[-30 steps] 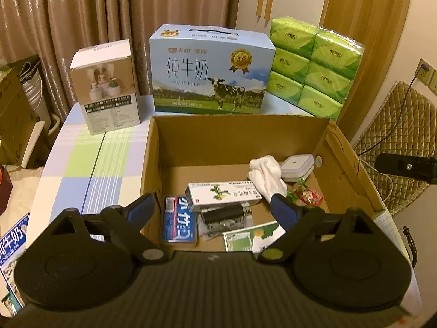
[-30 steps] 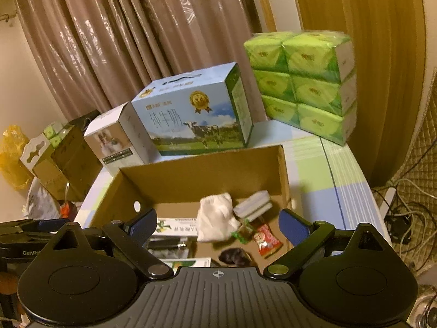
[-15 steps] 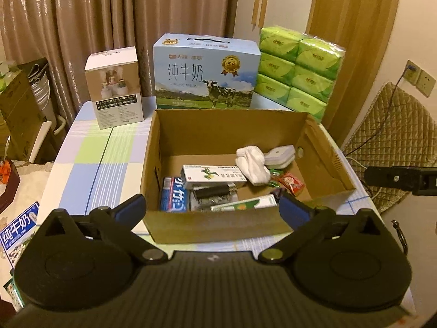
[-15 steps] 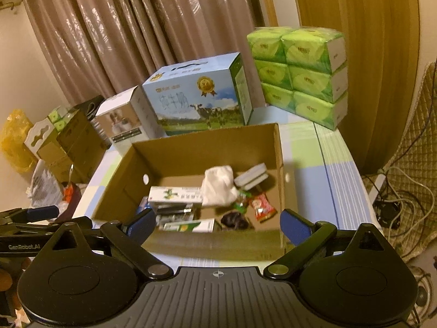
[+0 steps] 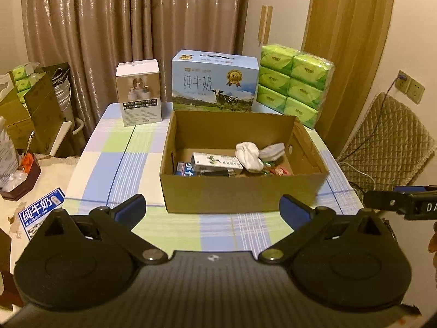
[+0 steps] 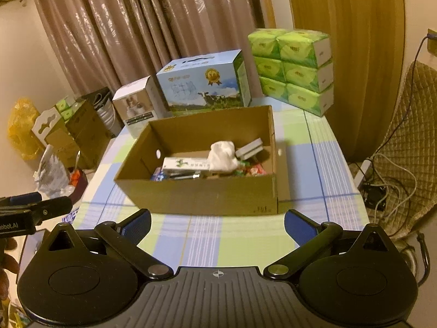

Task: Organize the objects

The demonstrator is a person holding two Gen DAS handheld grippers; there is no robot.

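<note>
Both the left gripper [image 5: 213, 207] and right gripper [image 6: 217, 222] hover empty, fingers apart, before the open brown cardboard box [image 5: 243, 191] holding small sundries, fitting either sorting's beginning or end.

- My left black two-finger gripper with blue pads [image 5: 213, 207] hangs level, jaws spread wide, nothing between them; fingertips point toward twelve o'clock.
- My right black two-finger gripper with blue pads [image 6: 217, 222] matches it: jaws wide apart, holding nothing, aimed at twelve o'clock.
- Each sees the other: the right one's tip juts in at three o'clock, the left one's at nine.
</note>
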